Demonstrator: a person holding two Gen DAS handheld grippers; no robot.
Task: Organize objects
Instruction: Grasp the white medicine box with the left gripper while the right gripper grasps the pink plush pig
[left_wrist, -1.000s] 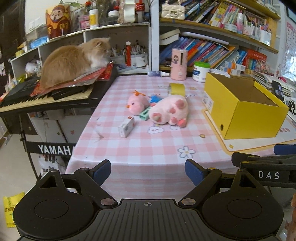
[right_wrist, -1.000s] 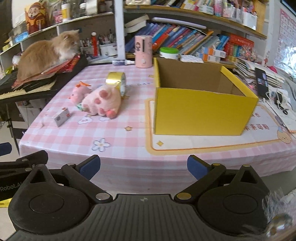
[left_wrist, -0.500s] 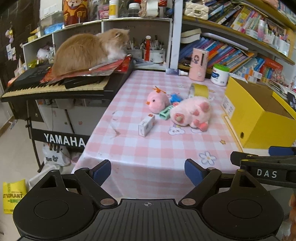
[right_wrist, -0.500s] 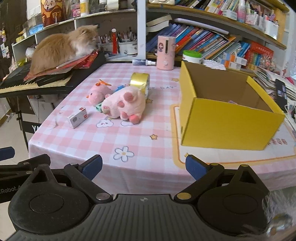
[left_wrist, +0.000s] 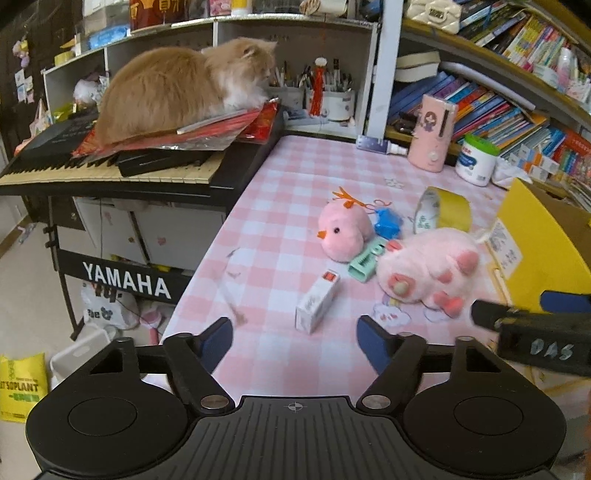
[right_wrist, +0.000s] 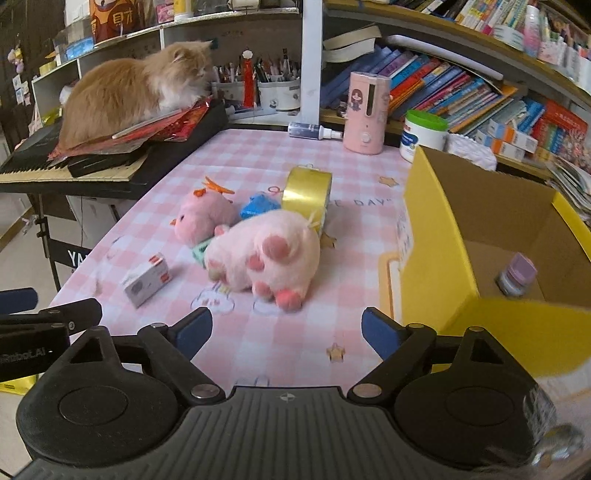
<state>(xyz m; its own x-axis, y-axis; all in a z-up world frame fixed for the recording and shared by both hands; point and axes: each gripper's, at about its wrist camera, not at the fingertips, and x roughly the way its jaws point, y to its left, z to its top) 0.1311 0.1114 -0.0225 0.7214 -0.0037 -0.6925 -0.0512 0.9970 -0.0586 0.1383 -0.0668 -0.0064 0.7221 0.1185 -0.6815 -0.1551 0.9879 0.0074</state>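
bare checked cloth (right_wrist: 288, 354) lies open ahead of the big pink plush (right_wrist: 269, 258); small white carton (right_wrist: 147, 279) sits left, yellow box (right_wrist: 436, 266) walls off the right, tape roll (right_wrist: 306, 192) and small plush (right_wrist: 203, 218) crowd behind.

Large pig (right_wrist: 266, 254): fluffy pink plush; tape roll (right_wrist: 306, 195): glossy yellow film; box (right_wrist: 436, 251): matt yellow cardboard; tablecloth (right_wrist: 258, 155): smooth checked fabric, possibly wipe-clean vinyl

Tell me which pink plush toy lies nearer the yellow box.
The larger pink plush pig, paws up, beside the yellow cardboard box; the smaller pink chick plush with orange tuft lies farther left.
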